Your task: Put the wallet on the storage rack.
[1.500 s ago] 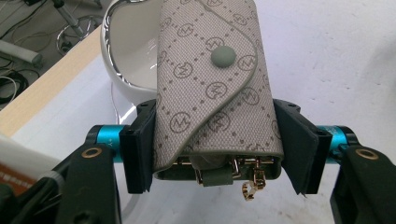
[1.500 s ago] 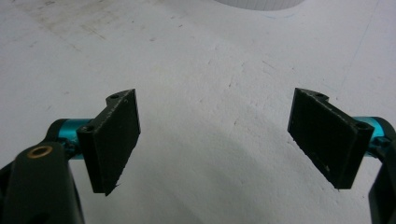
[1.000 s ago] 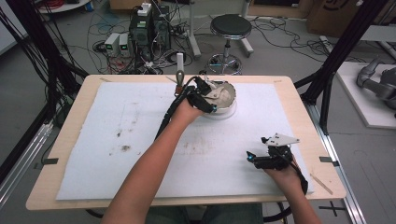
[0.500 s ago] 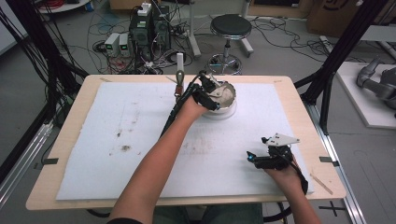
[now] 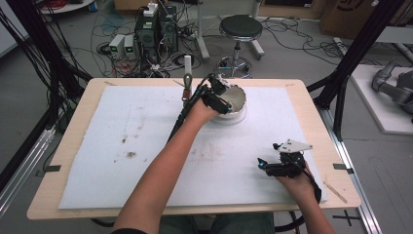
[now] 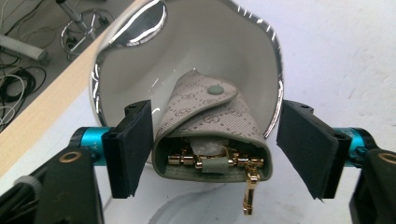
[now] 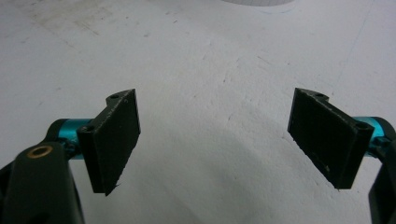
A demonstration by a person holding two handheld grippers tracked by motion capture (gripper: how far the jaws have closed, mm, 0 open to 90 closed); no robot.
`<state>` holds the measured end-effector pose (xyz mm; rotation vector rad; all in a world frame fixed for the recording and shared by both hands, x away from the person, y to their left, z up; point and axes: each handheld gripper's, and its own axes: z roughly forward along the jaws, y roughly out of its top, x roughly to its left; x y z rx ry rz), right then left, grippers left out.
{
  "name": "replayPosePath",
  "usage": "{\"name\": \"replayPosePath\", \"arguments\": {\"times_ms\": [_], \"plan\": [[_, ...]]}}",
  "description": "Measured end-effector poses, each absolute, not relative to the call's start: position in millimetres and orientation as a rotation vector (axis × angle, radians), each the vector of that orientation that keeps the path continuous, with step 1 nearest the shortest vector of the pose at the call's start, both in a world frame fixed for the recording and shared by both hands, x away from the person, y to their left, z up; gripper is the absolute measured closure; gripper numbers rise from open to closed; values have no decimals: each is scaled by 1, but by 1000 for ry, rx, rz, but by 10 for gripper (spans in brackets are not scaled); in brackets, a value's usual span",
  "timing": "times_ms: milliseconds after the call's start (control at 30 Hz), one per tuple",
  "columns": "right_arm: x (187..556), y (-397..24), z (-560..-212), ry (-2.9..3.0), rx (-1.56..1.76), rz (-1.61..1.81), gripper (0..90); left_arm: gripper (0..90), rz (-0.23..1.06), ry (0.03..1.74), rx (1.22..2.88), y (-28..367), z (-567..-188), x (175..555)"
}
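The step in hand looks like fetching the small grey pouch (image 6: 210,135) out of the white bowl (image 6: 140,70), or just setting it there; the pictures alone do not settle which. The left gripper (image 6: 212,149) is at the bowl's near rim with its jaws spread wide, one pad on each side of the pouch and neither visibly pressing it, so it holds nothing. The pouch lies directly between those jaws, leaning against the bowl's inner wall, its open end with the gold clasp (image 6: 250,193) facing the gripper and hanging just over the rim. If the aim is to lift it, the next move calls for closing the jaws squarely on the pouch's sides, clear of the shiny rim, then drawing it up and back. From above, the left gripper (image 5: 219,95) sits over the bowl (image 5: 238,100) at the far side of the tabletop (image 5: 68,126). The right gripper (image 5: 272,165) rests well apart, open and empty.
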<state>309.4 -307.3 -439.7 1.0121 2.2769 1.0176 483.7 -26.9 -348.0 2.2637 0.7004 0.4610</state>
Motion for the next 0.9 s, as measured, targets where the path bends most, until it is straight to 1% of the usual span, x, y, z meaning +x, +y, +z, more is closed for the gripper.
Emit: {"name": "replayPosePath", "arguments": {"times_ms": [467,600,900], "plan": [[309,-303,-438,2270,1006,1023,171,237,414,618,2175,10,-333,439],[310,-301,-438,2267,1003,1027,171,235,397,615,2145,26,-334,425],[313,-296,-437,2272,994,1032,171,221,402,618,2103,64,-341,396]]}}
